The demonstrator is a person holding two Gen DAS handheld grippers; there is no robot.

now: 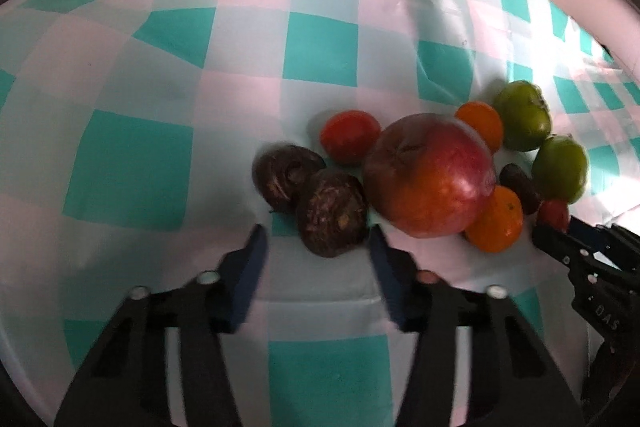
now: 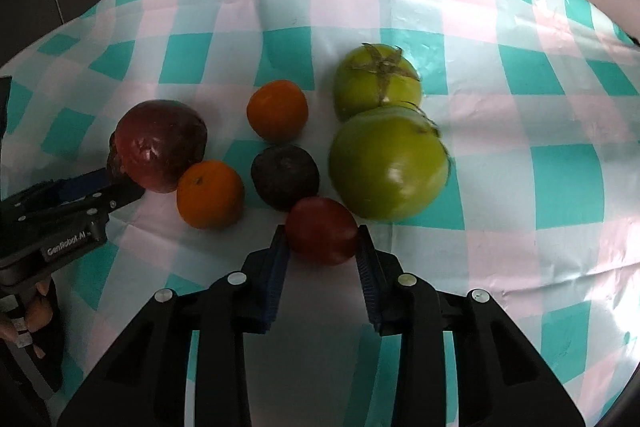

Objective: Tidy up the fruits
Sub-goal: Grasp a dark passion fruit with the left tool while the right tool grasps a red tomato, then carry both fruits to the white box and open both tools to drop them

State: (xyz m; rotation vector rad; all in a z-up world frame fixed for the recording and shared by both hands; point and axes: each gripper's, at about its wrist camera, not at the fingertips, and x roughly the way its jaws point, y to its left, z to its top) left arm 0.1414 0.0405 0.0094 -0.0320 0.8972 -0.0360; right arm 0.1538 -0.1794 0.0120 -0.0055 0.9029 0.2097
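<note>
Right wrist view: right tongs (image 2: 322,239) straddling small red fruit (image 2: 322,230), pads touching its sides, grip unconfirmed. Left tongs (image 1: 318,239) released around wrinkled dark fruit (image 1: 332,213). Fruits clustered on worktop (image 1: 160,67); sorting looks barely begun.

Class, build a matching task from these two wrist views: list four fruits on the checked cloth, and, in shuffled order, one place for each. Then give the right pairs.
Things:
1. small red fruit
2. wrinkled dark brown fruit
3. big red apple
4. far green tomato

Places:
A. farthest from the right wrist camera, behind the other green tomato
B. between the right gripper fingers
C. just ahead of the open left gripper
D. middle of the pile, against an orange

Pairs: 1-B, 2-C, 3-D, 4-A
</note>
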